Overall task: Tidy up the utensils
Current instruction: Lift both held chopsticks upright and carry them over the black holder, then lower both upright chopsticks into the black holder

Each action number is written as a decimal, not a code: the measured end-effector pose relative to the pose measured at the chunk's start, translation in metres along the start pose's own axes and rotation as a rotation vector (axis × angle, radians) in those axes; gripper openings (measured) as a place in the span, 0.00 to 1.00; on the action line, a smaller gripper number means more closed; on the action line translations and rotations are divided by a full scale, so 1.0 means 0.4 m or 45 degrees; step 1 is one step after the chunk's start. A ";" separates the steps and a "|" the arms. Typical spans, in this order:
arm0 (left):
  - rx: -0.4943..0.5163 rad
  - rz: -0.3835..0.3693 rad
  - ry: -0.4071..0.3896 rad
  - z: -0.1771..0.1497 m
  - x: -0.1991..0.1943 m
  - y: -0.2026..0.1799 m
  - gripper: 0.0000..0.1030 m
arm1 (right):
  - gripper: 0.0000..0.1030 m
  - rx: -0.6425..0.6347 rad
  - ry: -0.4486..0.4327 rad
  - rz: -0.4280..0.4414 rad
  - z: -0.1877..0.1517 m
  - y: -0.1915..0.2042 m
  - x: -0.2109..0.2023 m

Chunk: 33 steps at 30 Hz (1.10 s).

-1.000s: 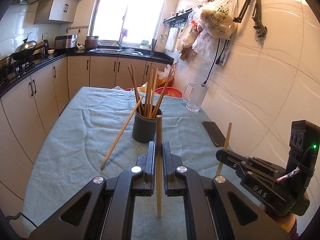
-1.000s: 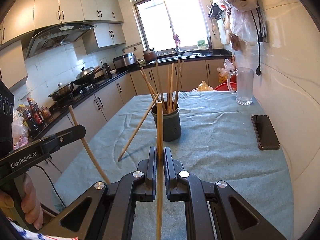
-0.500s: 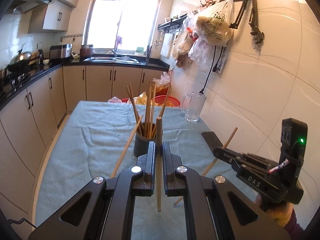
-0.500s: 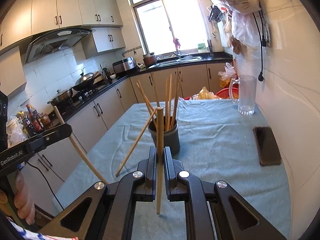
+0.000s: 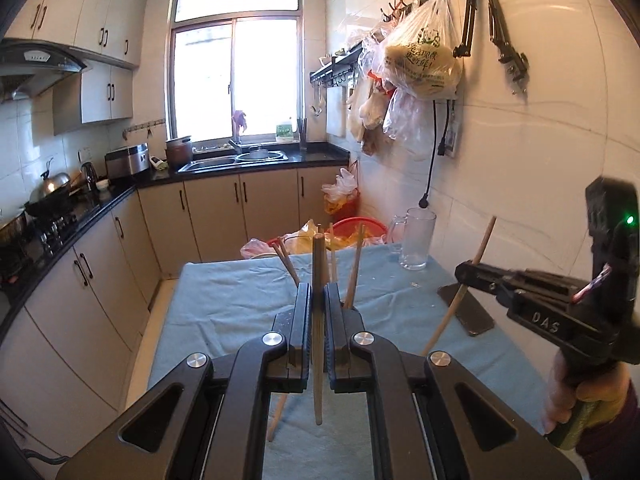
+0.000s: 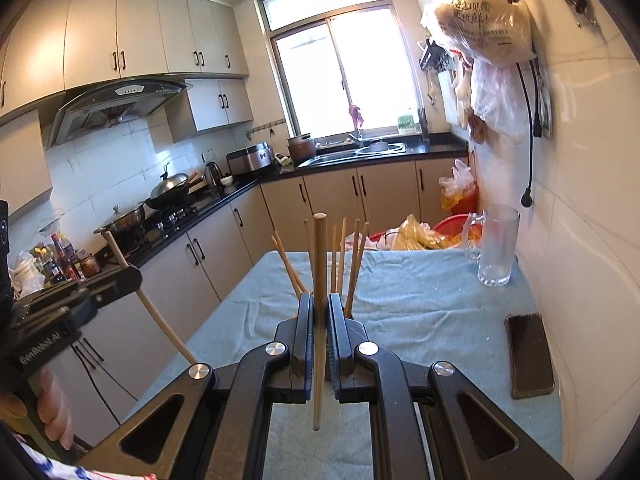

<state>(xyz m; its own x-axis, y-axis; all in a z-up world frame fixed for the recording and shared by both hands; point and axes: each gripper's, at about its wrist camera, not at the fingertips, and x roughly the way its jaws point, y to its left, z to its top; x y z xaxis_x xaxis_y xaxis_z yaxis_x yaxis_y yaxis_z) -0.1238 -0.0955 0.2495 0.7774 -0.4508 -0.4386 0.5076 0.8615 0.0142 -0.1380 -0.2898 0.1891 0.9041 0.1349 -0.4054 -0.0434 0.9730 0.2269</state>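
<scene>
Table (image 6: 420,312): it is filling the lower middle of both views, wearing a pale blue cloth that is wrinkling a little on its left side.
Left tongs (image 5: 316,312): they are sitting bottom centre of the left wrist view, jaws pressed together and pinching a chopstick; in the right wrist view they are poking in from the left edge (image 6: 120,280).
Right tongs (image 6: 320,320): bottom centre of the right wrist view, jaws likewise squeezing in on a chopstick; in the left wrist view they are reaching in from the right edge (image 5: 466,274), with a hand (image 5: 576,404) gripping the handle at lower right.
Glass mug (image 6: 496,246): it is standing upright at the far right of the table, close by the tiled wall.
Phone (image 6: 530,360): it is lying flat, dark screen up, along the table's right edge, nearer the camera than the mug.
Utensil holder (image 6: 348,314): mostly hiding behind the tongs, mid-table; several chopsticks (image 6: 356,264) are fanning up out of it.
Left chopstick (image 5: 318,320): it is standing near upright between the left jaws, its lower tip hanging above the cloth.
Right chopstick (image 6: 319,304): upright too, sticking out above and below the right jaws.
</scene>
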 end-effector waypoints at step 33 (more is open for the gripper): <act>-0.013 -0.019 0.118 -0.035 0.049 -0.009 0.06 | 0.07 0.008 0.003 -0.010 0.008 -0.006 -0.003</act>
<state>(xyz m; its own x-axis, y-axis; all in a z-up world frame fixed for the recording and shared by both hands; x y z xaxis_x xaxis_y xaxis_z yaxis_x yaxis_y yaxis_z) -0.1154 -0.1044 0.2283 0.7321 -0.4404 -0.5197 0.5145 0.8575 -0.0020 -0.1378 -0.2929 0.1921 0.9034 0.1280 -0.4093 -0.0339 0.9727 0.2294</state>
